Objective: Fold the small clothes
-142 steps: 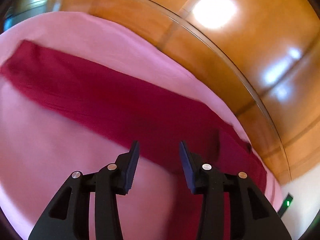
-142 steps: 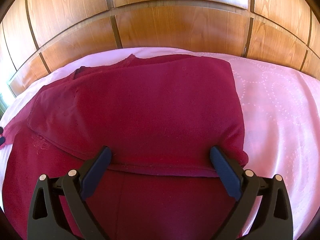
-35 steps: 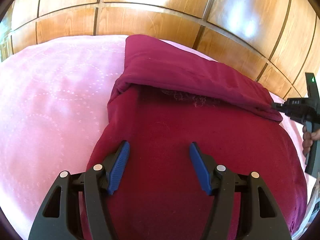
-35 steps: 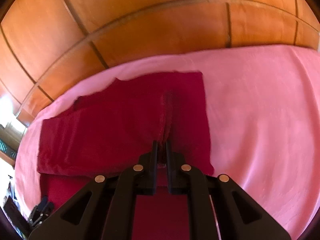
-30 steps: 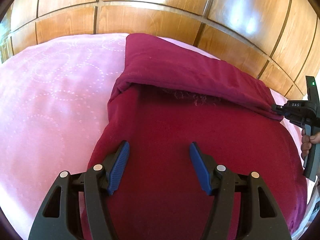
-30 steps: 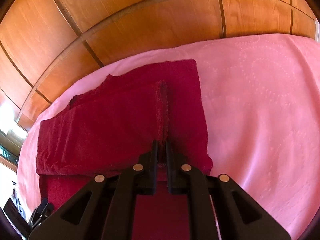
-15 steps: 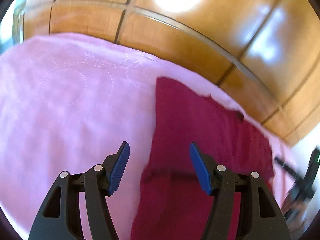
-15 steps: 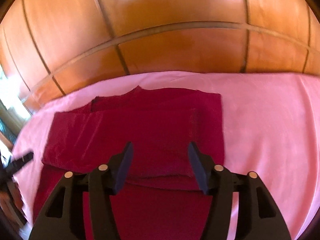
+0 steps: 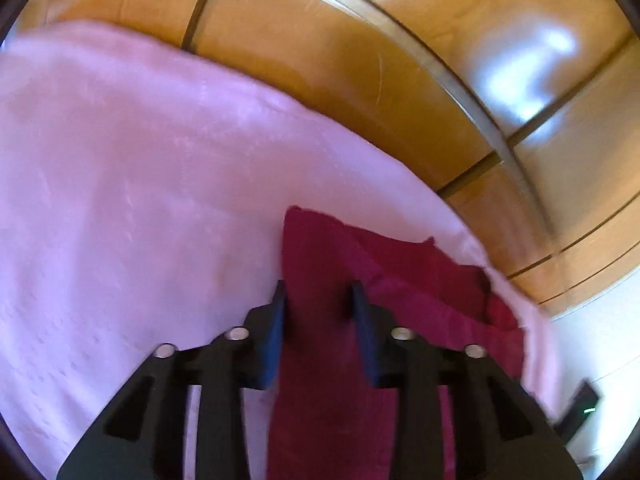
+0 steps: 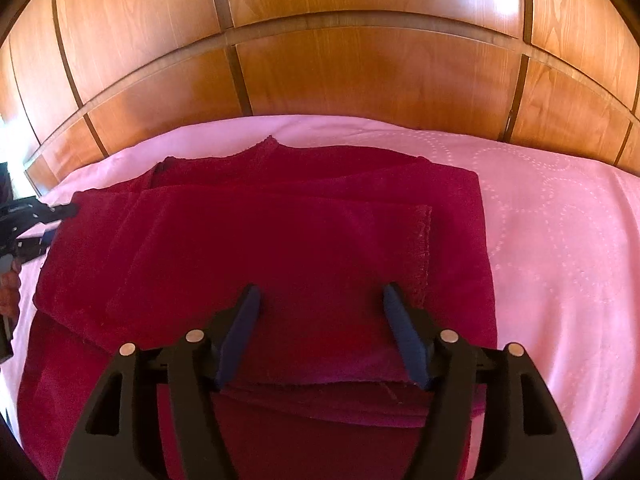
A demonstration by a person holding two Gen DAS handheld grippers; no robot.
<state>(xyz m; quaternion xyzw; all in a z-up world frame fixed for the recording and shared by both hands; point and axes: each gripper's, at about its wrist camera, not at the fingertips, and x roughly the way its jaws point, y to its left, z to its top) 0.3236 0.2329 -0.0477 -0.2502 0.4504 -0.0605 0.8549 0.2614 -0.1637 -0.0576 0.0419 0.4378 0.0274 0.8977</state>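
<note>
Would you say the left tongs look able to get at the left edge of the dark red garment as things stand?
Probably yes: the left tongs are closing right at the garment edge, cloth between the pads, with only bare pink bedspread beside it.

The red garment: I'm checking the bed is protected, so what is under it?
A pink bedspread shows around the red garment. What lies directly beneath the cloth is covered.
</note>
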